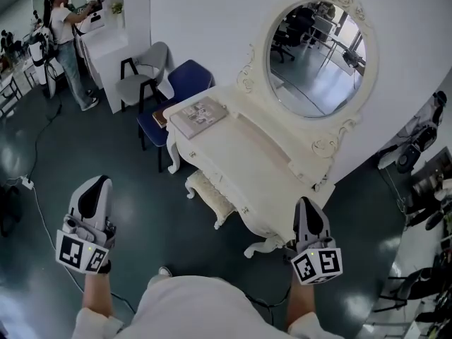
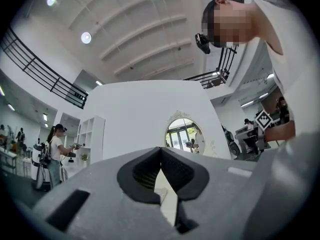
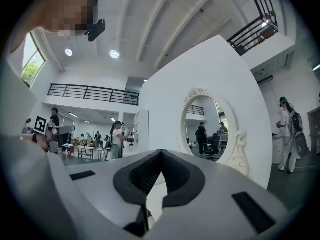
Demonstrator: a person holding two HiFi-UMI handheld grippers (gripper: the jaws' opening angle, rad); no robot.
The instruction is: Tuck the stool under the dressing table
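1. Beneath the near edge of the desk (image 1: 236, 154), the stool (image 1: 209, 195) shows only its cushioned end and one curved leg; the rest sits under the top. I judge it nearly tucked, perhaps not quite fully in.
2. Both tools are held close to the body, well apart from the stool. The left tool (image 1: 95, 186) has its jaws pressed together with nothing between them, and the right tool (image 1: 308, 205) is the same.
3. If a last nudge is needed, a closed tool works fine as a pusher: bring it low against the stool's exposed end and press toward the wall behind the mirror (image 1: 316, 58).
4. Push at the frame rather than the cushion top, so the stool slides and does not tip.
5. Keep the stool between the desk's curved legs; a skewed push could catch one of them.
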